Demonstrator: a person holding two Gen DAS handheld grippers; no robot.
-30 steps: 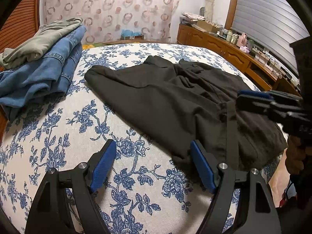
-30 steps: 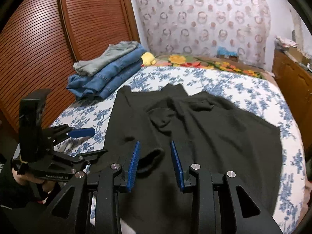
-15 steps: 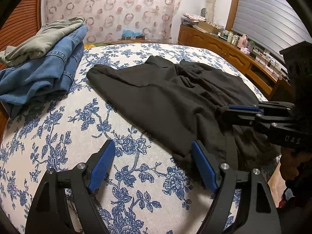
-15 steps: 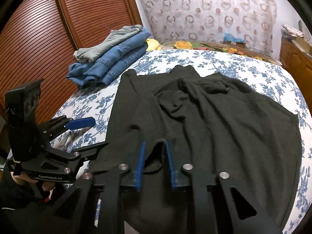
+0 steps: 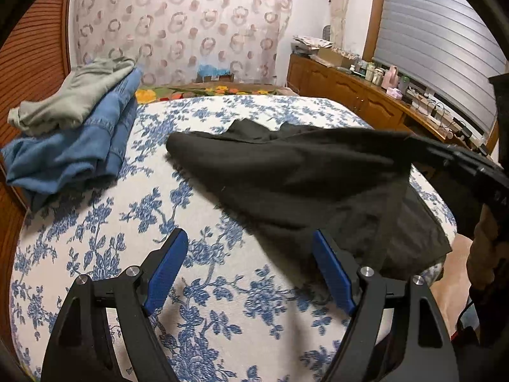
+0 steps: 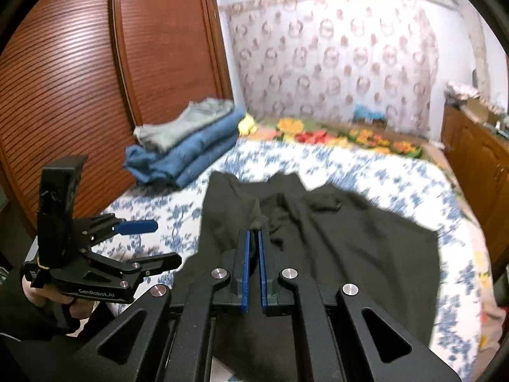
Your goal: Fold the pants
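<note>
Black pants lie spread on the bed's blue-flowered cover. My right gripper is shut on a fold of the pants near their front edge and holds it raised. In the left wrist view it lifts the cloth into a ridge at the right. My left gripper is open and empty above the cover, just left of the pants' near edge. It also shows in the right wrist view, open, at the left.
A stack of folded jeans with grey-green trousers on top lies at the bed's far left, next to a brown slatted wardrobe. A wooden sideboard with bottles runs along the right wall. A patterned curtain hangs behind.
My right gripper closed on a fold of the pants and lifted it up. My left gripper stayed open and shifted only slightly.
</note>
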